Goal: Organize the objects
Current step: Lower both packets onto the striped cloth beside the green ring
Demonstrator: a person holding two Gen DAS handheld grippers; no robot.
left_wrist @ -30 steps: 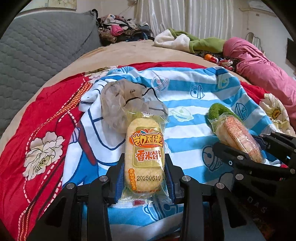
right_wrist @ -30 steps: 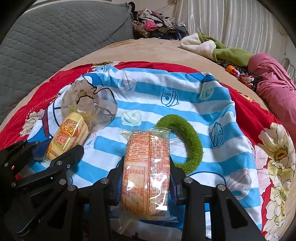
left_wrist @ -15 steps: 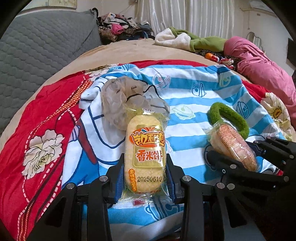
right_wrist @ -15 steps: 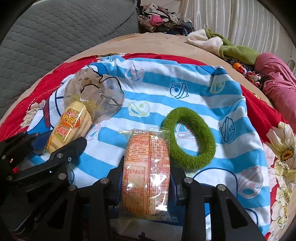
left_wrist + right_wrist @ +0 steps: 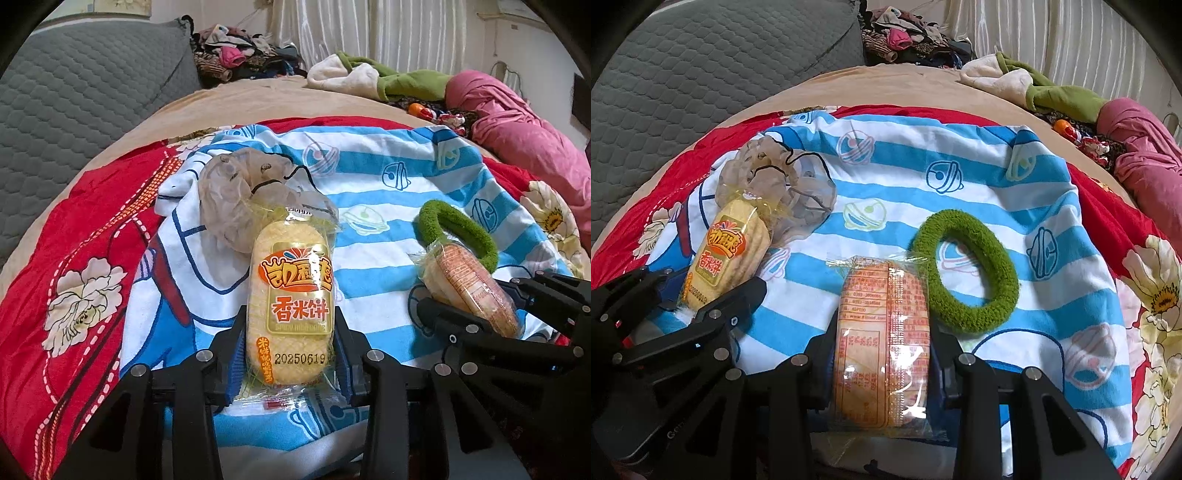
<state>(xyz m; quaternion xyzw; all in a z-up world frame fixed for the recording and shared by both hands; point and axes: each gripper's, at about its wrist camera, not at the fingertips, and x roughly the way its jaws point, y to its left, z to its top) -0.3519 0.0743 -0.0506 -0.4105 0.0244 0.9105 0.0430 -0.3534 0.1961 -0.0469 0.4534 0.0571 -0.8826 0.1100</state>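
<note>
Grippers each pinch a wrapped rice cracker above the striped blanket, left gripper on the yellow packet, right gripper on the printed packet; keeping both squeezes gentle should spare the brittle snacks near the mesh pouch.

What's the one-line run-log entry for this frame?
left gripper: shut on yellow rice-cracker packet | right gripper: shut on clear-wrapped orange cracker packet | green fuzzy ring: on striped blanket, beside right packet
</note>
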